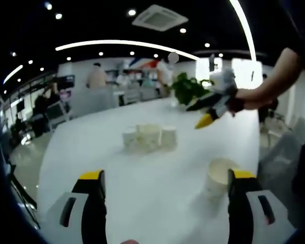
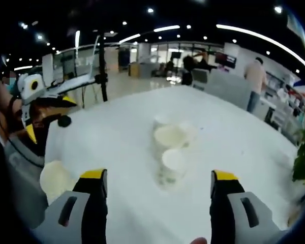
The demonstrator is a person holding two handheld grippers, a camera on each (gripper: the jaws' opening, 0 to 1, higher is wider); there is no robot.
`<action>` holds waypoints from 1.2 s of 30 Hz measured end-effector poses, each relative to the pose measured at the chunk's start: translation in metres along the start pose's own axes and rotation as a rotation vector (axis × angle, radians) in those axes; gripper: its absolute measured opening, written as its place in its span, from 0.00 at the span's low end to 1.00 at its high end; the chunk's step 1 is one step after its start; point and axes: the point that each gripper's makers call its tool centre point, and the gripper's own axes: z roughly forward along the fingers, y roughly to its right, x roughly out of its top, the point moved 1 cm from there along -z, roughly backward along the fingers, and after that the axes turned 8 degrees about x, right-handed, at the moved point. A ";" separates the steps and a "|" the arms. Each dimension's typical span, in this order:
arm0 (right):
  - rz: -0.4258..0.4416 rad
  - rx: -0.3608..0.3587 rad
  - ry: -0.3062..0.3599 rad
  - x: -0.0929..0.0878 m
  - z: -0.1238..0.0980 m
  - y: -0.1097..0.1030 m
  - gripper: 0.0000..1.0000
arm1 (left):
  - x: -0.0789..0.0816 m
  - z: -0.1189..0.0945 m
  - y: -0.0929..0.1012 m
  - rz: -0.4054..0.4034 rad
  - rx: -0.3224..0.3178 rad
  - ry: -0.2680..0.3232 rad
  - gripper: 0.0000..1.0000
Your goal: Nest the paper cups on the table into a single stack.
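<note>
I see a cluster of paper cups (image 1: 148,137) standing together near the middle of the white bench (image 1: 142,193), upright and touching one another; in the right gripper view the same cluster (image 2: 170,147) sits just ahead. One single cup (image 1: 218,178) stands apart, nearer to me, just beside the right jaw of my left tool (image 1: 165,184). That tool's jaws are spread wide and hold nothing. My right tool (image 2: 155,188) is also spread and empty, above the bench. A potted plant (image 1: 188,89) stands at the far edge.
</note>
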 end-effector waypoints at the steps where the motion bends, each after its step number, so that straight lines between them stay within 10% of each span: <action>1: -0.001 0.006 -0.009 -0.002 0.003 0.001 0.76 | 0.000 0.000 0.001 0.002 0.001 -0.002 0.99; 36: 0.035 0.084 -0.065 -0.019 0.069 0.038 0.52 | 0.000 -0.006 -0.006 -0.046 0.093 -0.013 0.99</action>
